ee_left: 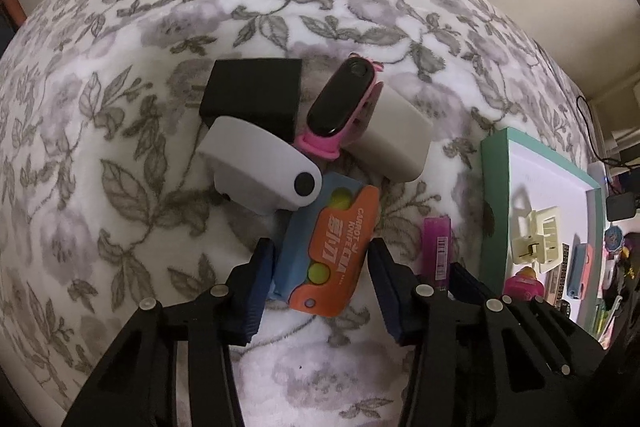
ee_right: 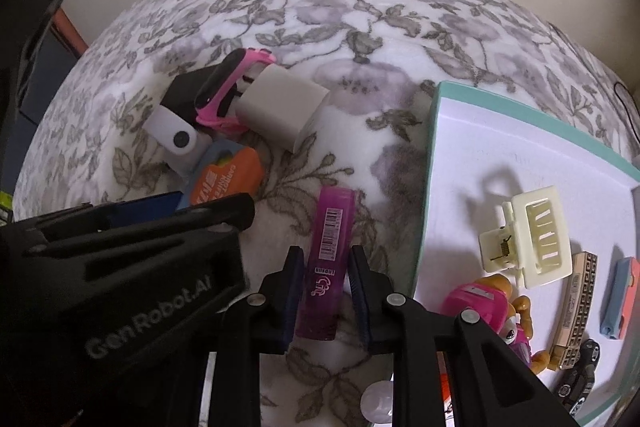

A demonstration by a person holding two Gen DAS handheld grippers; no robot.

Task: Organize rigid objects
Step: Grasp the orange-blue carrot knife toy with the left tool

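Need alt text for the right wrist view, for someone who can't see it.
The right gripper has its jaws closed on a purple tube lying on a floral blanket. Left of it, the left gripper reaches toward an orange and blue toy knife; a white tray of small items sits right.

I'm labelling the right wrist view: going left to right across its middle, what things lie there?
White gadget with a dark button → orange carrot knife → purple tube → cream hair clip → blue and orange piece.
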